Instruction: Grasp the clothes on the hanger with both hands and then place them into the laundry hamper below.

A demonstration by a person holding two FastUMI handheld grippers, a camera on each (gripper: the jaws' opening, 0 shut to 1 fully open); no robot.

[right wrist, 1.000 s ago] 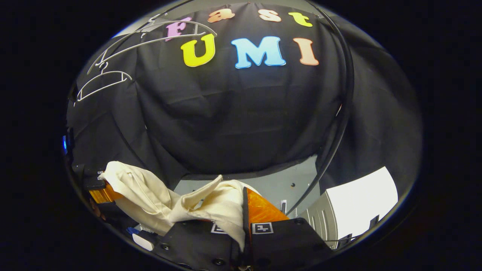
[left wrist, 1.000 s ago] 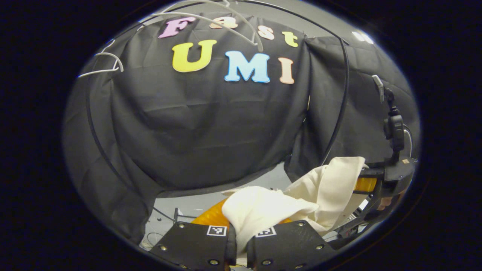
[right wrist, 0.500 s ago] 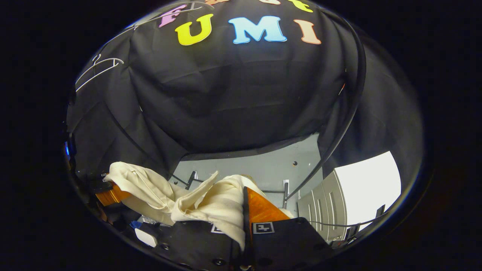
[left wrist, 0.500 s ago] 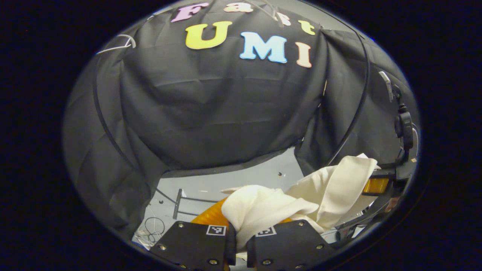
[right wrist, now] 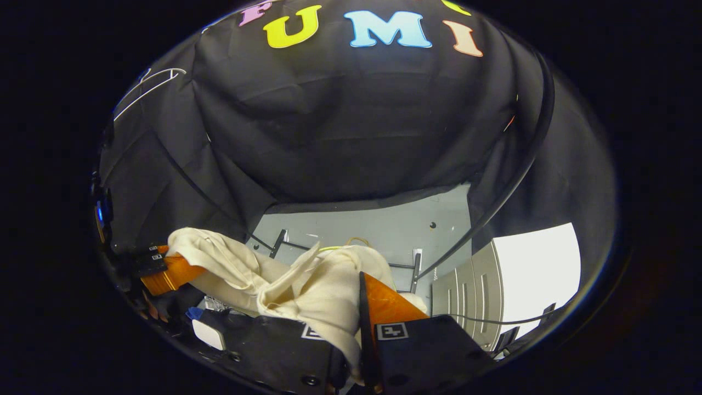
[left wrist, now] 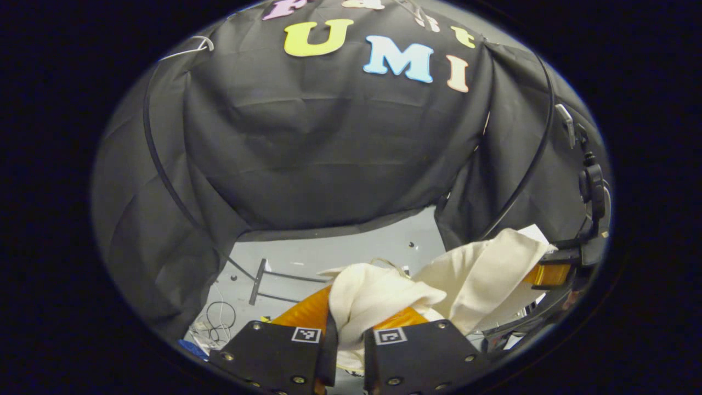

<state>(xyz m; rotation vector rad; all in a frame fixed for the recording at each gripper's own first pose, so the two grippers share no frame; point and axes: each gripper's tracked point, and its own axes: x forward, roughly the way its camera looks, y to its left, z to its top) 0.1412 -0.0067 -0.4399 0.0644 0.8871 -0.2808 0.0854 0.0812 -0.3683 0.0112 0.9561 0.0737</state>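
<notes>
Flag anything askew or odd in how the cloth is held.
Nothing stands out. The cream garment is bunched but pinched in the left gripper and the right gripper, spanning between them above the grey floor.

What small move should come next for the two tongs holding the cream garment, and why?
Probably lower both together. The left tongs and right tongs each pinch the cream garment, which hangs bunched between them above the grey floor. No hamper is in view, so opening now seems premature.

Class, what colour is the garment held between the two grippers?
Plain cream, no pattern. The garment shows best in the right gripper view.
</notes>
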